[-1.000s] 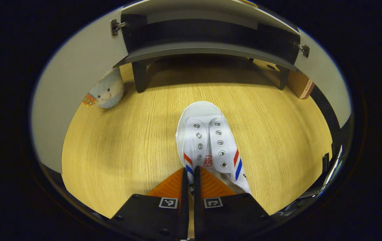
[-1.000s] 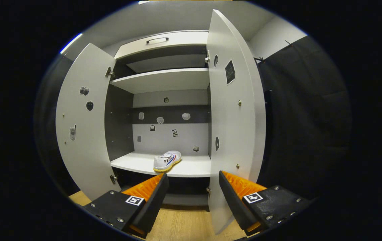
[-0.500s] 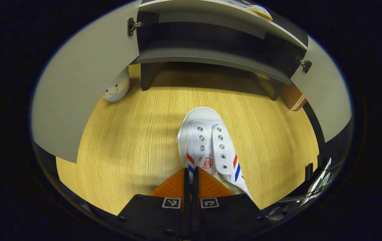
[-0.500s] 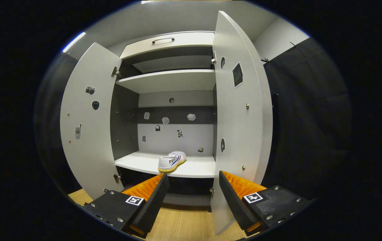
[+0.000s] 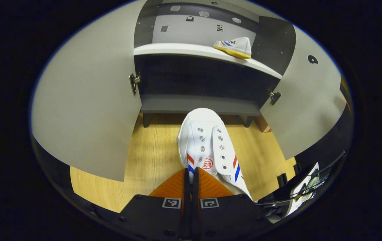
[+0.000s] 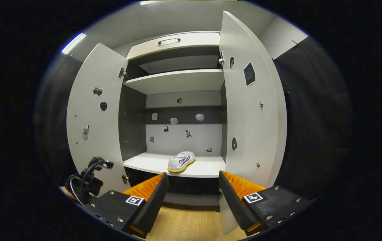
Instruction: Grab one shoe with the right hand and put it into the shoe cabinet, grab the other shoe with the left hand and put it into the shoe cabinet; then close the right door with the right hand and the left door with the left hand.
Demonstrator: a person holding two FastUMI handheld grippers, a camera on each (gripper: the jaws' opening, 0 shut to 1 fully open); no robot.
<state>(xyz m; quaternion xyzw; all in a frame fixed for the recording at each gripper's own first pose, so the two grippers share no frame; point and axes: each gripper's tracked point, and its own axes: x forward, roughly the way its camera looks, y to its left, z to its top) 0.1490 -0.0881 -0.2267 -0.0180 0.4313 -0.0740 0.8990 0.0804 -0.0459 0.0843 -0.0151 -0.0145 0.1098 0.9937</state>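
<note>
The left gripper (image 5: 191,174) is clamped on the collar of a white canvas shoe with red and blue stripes (image 5: 207,147), toe towards the grey shoe cabinet (image 5: 207,100) at frame centre, presumably to slide it onto the white shelf (image 5: 177,49) beside the matching shoe (image 5: 233,46) at upper right. The right gripper (image 6: 193,190) hangs with its fingers apart, likely waiting by the right door (image 6: 251,110).

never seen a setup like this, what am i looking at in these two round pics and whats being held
A person holds a hand-held gripper in each hand, with a fisheye camera riding on each. The left gripper view looks along the left gripper, whose fingers are shut on a white shoe, carried above the wood floor toward the cabinet. The right gripper view looks along the right gripper, open and holding nothing, facing the cabinet with both doors open. Another shoe already sits on a shelf inside.
</note>
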